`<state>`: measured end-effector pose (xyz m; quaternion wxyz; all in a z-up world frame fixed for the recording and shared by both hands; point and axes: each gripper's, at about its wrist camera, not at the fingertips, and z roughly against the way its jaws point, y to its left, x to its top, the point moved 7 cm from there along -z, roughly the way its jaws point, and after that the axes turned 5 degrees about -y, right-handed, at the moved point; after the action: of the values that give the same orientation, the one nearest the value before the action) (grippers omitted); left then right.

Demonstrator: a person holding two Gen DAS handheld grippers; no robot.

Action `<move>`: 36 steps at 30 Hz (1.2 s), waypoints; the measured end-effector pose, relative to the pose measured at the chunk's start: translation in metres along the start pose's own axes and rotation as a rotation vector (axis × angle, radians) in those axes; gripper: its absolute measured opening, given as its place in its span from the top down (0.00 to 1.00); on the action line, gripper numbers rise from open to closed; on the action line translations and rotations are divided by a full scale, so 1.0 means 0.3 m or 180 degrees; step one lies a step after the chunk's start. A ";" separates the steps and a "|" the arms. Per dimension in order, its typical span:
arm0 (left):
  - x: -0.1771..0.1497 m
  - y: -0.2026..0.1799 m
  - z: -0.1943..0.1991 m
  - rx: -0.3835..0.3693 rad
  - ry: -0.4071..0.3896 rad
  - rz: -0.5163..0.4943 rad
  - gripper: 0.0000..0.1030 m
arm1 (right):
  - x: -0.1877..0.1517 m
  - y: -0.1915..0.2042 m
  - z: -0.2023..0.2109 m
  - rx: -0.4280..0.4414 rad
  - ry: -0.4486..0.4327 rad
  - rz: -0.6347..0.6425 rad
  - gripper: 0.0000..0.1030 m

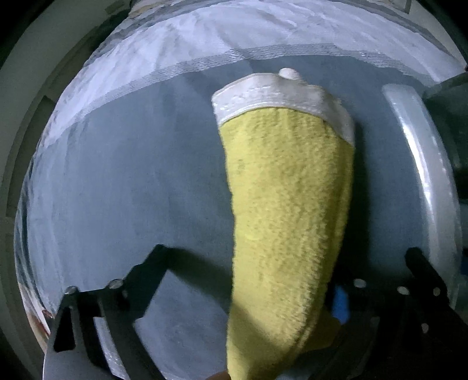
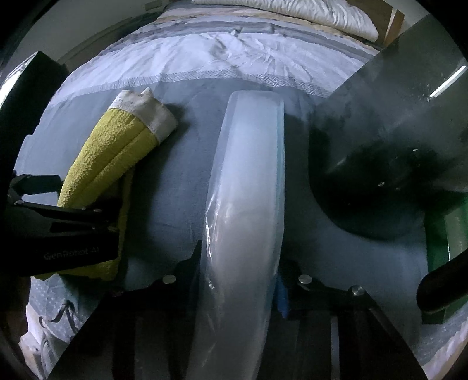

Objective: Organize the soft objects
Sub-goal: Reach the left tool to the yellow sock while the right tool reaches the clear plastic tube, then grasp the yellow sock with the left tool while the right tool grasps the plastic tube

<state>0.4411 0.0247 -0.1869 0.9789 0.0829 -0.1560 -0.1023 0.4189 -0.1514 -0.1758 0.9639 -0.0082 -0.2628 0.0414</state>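
A folded yellow towel (image 1: 286,204) with a white hem lies lengthwise on the grey-blue bedcover (image 1: 131,175). My left gripper (image 1: 288,251) stands over it, pointing steeply down, open. The towel lies between the fingers, close to the right finger (image 1: 421,263) and well apart from the left one. A long pale bundle in clear plastic wrap (image 2: 245,190) lies to the towel's right, and my right gripper (image 2: 239,263) is shut on its near end, dark fingers tight against both sides. The right wrist view also shows the towel (image 2: 111,152) under the left gripper's black housing (image 2: 64,233).
Beyond the bedcover lie a white sheet (image 2: 204,55) with a patterned band, then a pillow (image 2: 292,11) and wooden headboard. A dark glossy panel (image 2: 395,131) leans in at the right, with a green object (image 2: 450,233) below it. Printed fabric (image 2: 55,312) lies near left.
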 end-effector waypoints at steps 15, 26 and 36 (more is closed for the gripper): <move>-0.017 -0.095 0.044 -0.0137 -0.0074 -0.0232 0.71 | 0.005 -0.010 0.016 0.0113 0.0013 -0.0011 0.87; -0.022 -0.150 0.073 -0.0087 -0.0161 -0.0220 0.86 | 0.010 -0.007 0.035 0.0125 -0.0017 0.0016 0.94; -0.009 -0.129 0.124 -0.0124 -0.0266 -0.0033 0.87 | 0.033 -0.004 0.101 0.0115 -0.0184 0.0001 0.95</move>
<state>0.4200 -0.0171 -0.1603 0.9725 0.0602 -0.1943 -0.1137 0.4121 -0.1519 -0.1447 0.9559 0.0104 -0.2897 0.0465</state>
